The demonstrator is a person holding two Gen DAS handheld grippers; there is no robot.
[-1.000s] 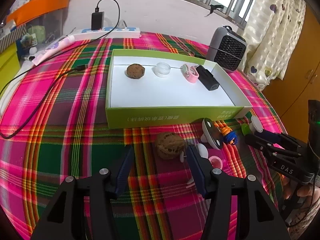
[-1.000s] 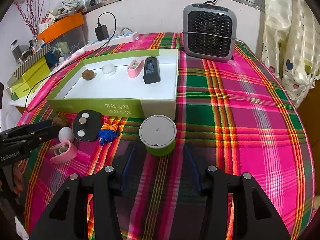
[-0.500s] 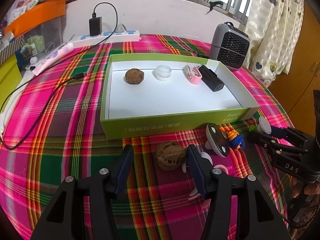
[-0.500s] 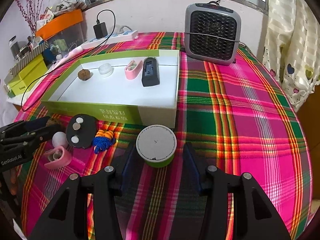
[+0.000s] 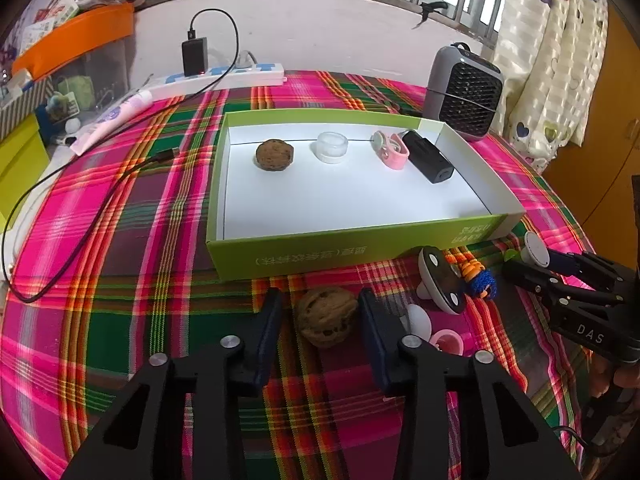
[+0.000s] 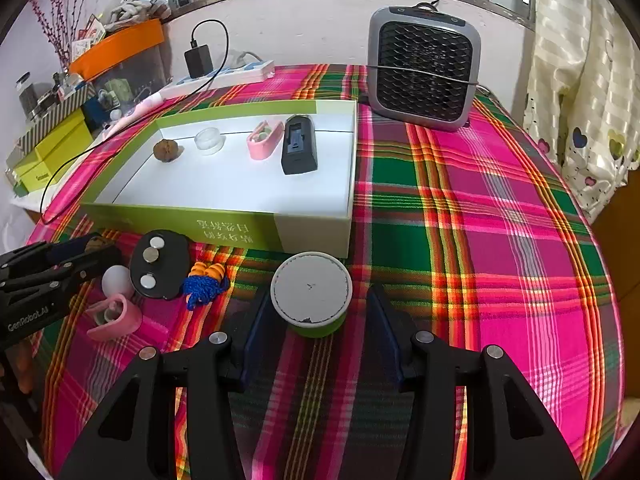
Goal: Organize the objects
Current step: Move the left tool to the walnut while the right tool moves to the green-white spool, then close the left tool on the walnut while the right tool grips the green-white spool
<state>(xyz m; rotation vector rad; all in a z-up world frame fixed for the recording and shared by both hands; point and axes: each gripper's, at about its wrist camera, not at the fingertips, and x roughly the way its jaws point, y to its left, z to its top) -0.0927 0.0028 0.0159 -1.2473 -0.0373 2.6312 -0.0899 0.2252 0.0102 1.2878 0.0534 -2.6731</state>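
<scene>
A loose walnut point(image 5: 327, 322) lies on the plaid cloth between the fingers of my left gripper point(image 5: 320, 304). Its jaws are closing, with a slim gap still showing on the walnut's left side. My right gripper point(image 6: 318, 296) is open, with a green cup with a white lid point(image 6: 311, 292) standing between its fingertips. The green box point(image 5: 320, 252) holds another walnut point(image 5: 274, 155), a clear jar point(image 5: 331, 147), a pink case point(image 5: 390, 150) and a black block point(image 5: 428, 157). A black disc point(image 6: 160, 264), a blue-orange knit toy point(image 6: 206, 282), a white ball point(image 6: 116, 280) and a pink case point(image 6: 114, 318) lie loose.
A grey fan heater point(image 6: 424, 68) stands at the back right of the table. A power strip point(image 5: 224, 74) with a charger lies along the far wall, and its black cable point(image 5: 80, 216) loops over the cloth at left. Boxes and an orange bin point(image 6: 116, 46) crowd the left side.
The left jaws have narrowed around the loose walnut. The right gripper and the lidded cup stand as before.
</scene>
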